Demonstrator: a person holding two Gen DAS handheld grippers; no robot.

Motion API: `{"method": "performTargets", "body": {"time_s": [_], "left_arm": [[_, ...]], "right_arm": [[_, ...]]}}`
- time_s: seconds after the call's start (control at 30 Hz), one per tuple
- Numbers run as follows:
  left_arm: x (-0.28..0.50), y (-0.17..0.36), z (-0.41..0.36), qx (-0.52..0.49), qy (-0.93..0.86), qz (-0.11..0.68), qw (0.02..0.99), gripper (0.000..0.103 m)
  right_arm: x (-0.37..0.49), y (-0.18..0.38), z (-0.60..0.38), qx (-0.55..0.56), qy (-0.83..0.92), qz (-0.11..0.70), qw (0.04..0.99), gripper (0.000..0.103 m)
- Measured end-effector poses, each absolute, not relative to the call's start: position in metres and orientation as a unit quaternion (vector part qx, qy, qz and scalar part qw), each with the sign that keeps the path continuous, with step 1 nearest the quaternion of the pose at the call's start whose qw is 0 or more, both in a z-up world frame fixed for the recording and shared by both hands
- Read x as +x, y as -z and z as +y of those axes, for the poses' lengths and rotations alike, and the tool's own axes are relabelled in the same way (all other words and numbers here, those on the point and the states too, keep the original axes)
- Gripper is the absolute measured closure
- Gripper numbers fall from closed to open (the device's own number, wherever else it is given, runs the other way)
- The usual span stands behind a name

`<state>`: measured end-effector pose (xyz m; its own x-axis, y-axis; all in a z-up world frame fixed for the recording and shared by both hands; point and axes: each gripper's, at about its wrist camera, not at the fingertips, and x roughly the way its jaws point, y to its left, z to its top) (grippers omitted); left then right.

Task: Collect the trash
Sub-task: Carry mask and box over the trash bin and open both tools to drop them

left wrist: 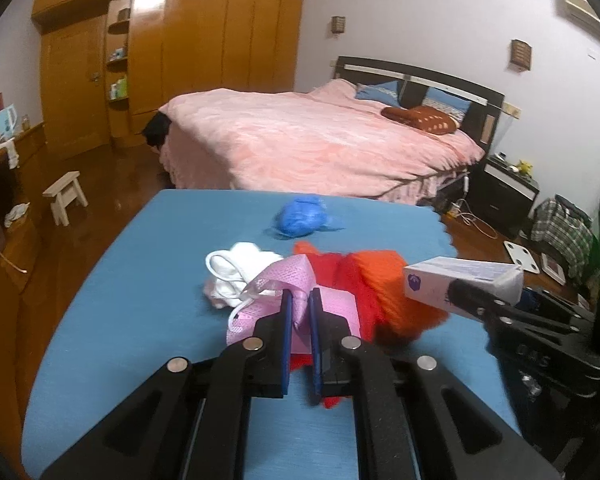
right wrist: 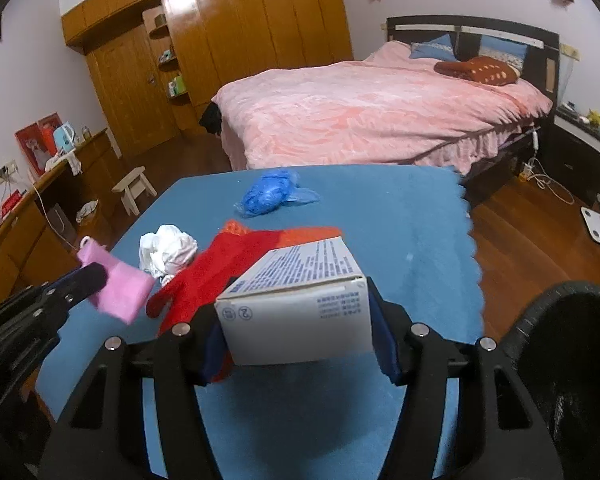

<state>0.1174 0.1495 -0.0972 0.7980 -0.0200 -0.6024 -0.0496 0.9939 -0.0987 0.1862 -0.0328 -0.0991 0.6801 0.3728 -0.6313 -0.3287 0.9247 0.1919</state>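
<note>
Both loaded: the left gripper (left wrist: 300, 312) pinches a pink mesh pouch (left wrist: 296, 292), the right gripper (right wrist: 296, 332) clamps a white printed carton (right wrist: 300, 312), above the blue-clothed table's (right wrist: 400, 220) near edge, next dropping them into the black bin (right wrist: 572, 360).

One blue-covered table (right wrist: 400, 216) carries the lot. One pink mask (left wrist: 300, 300) hangs over its left edge and one white carton (right wrist: 300, 312) is lifted over its near edge. One red-and-orange glove (right wrist: 236, 256) lies mid-table, one crumpled white wad (right wrist: 168, 252) sits toward the left edge, and one blue plastic bag (right wrist: 268, 192) sits toward the far edge. Two grippers are present: left gripper (left wrist: 300, 312), right gripper (right wrist: 296, 344).
</note>
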Motion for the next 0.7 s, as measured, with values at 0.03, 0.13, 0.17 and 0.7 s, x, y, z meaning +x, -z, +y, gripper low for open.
{"method": "performTargets", "body": {"time_s": [0.03, 0.13, 0.17, 0.7], "left_arm": [[0.118, 0.096, 0.143, -0.054, -0.002, 0.318, 0.947, 0.095], [0.119, 0.093, 0.125, -0.053, 0.019, 0.318, 0.946, 0.095], [0.120, 0.092, 0.119, -0.054, 0.027, 0.318, 0.946, 0.095], [0.122, 0.078, -0.056, -0.016, 0.222, 0.305, 0.926, 0.095]], "right_arm": [[0.182, 0.097, -0.039, 0.035, -0.190, 0.350, 0.917, 0.045], [0.170, 0.087, -0.064, 0.041, -0.182, 0.340, 0.922, 0.045], [0.165, 0.082, -0.075, 0.042, -0.177, 0.335, 0.925, 0.045], [0.096, 0.079, -0.247, 0.043, -0.003, 0.317, 0.947, 0.045]]}}
